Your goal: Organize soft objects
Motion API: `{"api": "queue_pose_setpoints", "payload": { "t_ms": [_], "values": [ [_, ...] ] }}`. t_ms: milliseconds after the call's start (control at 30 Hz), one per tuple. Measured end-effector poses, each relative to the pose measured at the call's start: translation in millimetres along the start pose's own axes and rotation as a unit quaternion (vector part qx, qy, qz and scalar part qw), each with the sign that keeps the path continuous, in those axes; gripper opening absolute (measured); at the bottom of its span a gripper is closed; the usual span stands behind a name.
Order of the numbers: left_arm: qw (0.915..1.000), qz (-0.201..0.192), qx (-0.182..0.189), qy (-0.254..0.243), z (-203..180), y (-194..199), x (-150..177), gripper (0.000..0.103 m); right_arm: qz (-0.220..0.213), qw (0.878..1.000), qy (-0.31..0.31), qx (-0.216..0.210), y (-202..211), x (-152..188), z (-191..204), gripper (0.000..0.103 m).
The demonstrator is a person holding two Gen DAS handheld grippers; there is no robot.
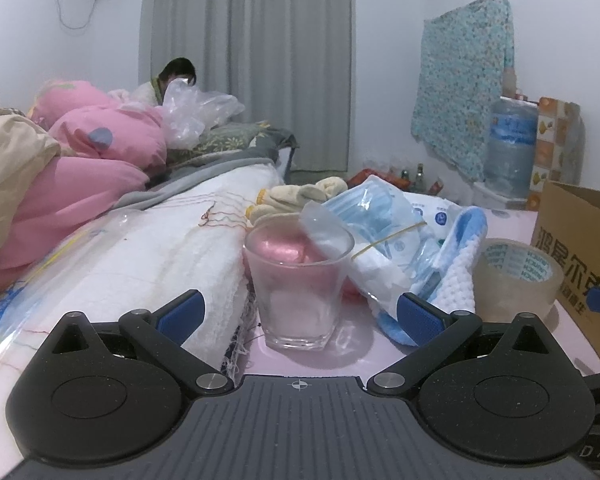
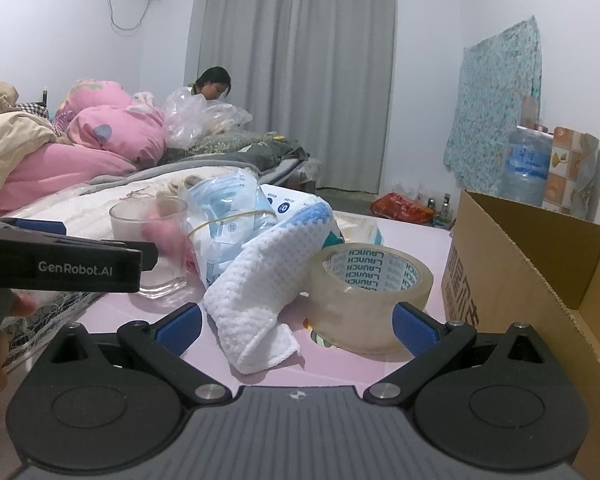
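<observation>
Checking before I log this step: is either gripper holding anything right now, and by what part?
Nothing is held. The left gripper stands open before the glass, and the right gripper open around the white cloth without pinching it.

From my rig, a white waffle cloth point(image 2: 256, 292) with a blue edge lay crumpled on the pink tabletop, touching the tape roll. Behind it leaned a clear bag of blue masks point(image 2: 228, 216), bound by a rubber band. Cream socks point(image 1: 300, 196) sat farther back, and a folded white towel point(image 1: 160, 256) lay left.
</observation>
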State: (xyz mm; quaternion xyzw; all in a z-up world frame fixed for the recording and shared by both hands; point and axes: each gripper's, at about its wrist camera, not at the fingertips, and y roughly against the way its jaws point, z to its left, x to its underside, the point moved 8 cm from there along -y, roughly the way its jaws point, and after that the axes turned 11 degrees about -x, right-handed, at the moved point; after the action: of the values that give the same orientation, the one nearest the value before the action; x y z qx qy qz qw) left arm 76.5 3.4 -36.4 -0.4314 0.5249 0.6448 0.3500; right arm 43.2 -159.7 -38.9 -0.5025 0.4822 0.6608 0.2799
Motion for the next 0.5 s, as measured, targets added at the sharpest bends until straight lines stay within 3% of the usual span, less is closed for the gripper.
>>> {"api": "queue_pose_setpoints", "payload": {
  "t_ms": [500],
  "values": [
    [1.0000,0.000,0.004,-0.007,-3.4,1.6,1.2,0.103,-0.003,1.000,-0.001,-0.002,-0.7,-0.4,-0.5,0.044]
  ]
}}
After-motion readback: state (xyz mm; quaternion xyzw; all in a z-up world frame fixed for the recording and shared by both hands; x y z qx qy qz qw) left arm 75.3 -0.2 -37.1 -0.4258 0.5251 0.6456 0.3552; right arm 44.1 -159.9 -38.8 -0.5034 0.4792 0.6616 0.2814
